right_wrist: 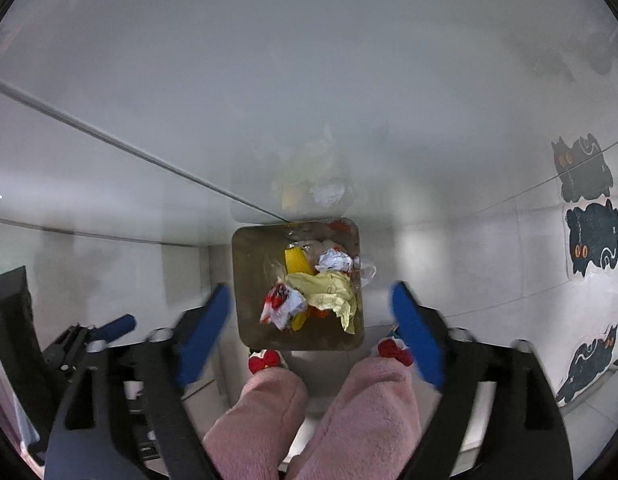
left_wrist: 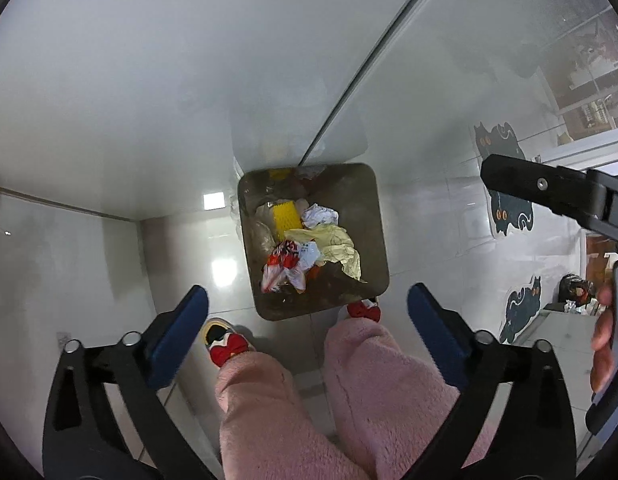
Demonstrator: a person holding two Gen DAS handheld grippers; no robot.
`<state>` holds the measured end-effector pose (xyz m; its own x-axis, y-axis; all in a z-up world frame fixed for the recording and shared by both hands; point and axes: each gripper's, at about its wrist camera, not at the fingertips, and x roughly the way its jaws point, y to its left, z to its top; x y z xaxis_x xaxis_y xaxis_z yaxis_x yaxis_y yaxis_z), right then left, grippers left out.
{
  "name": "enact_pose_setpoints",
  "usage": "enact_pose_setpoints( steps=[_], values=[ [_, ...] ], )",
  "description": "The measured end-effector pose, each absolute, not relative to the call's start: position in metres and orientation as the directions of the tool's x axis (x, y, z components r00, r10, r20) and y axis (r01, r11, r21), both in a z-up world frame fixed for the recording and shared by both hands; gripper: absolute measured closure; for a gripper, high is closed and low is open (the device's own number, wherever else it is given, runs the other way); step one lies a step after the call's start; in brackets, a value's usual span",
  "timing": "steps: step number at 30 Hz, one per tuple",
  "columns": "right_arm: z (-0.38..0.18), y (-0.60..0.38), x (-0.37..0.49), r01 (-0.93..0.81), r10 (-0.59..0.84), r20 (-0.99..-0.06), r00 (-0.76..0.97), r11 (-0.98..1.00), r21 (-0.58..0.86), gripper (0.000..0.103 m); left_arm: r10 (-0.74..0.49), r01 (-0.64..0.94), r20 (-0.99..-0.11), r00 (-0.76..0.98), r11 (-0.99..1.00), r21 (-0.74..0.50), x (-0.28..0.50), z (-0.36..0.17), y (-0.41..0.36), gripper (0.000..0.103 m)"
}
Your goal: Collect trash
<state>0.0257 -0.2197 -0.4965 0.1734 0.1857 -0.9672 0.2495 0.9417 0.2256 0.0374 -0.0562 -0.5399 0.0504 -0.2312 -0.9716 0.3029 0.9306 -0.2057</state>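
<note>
So both grippers are hanging right over the trash bin (left_wrist: 313, 240), looking straight down into it, and neither one has anything between its fingers: the left gripper (left_wrist: 307, 322) has its blue pads spread wide apart with nothing in the gap, and the right gripper (right_wrist: 311, 320) is the same, jaws wide and empty. The bin sits on the glossy white tile floor (left_wrist: 181, 264), tucked up against the white wall (left_wrist: 149, 80), just in front of the person's slippers with the red bows (left_wrist: 229, 346) and their pink fuzzy pants (left_wrist: 269, 412). Inside it there's already a pile: a crumpled pale yellow sheet (left_wrist: 337, 246), a white paper ball (left_wrist: 319, 216), a red and white wrapper (left_wrist: 287, 266) and something bright yellow and ribbed (left_wrist: 285, 216). My read is that this is the drop-off end of a cycle, trash is in, hands are free. No loose trash shows on the floor in either view, only some black cat stickers (right_wrist: 591, 240) off to the right, so the next move probably calls for swinging away from the bin to find whatever's left, or, if that's everything, getting a pinch on the bin's rim, which looks thin and slippery
</note>
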Motion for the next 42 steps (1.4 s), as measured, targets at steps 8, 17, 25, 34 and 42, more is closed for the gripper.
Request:
enact_pose_setpoints(
  steps=[8,17,25,34,42],
  values=[
    [-0.426,-0.231,0.012,0.230,0.171,-0.958,0.229,0.947,0.224,0.003,-0.259,0.298,-0.959,0.118,0.930,-0.215,0.030,-0.460,-0.034,0.008],
    [-0.313,-0.243,0.005,0.165,0.106,-0.920,0.377,0.970,0.180,0.003,-0.302,0.312,-0.904,0.303,0.927,-0.206,0.033,-0.330,-0.012,0.008],
    [-0.211,-0.248,0.001,0.161,0.005,-0.843,0.538,0.981,0.108,0.003,-0.283,0.293,-0.821,0.496,0.945,-0.149,0.032,-0.220,0.003,0.008],
    [-0.117,-0.250,0.015,0.157,-0.041,-0.742,0.670,0.984,0.088,0.003,-0.260,0.274,-0.703,0.662,0.957,-0.095,0.033,-0.120,0.015,0.008],
    [-0.057,-0.240,0.023,0.144,-0.066,-0.652,0.755,0.987,0.067,0.003,-0.261,0.264,-0.626,0.735,0.960,-0.091,0.043,-0.059,0.022,0.008]
  ],
)
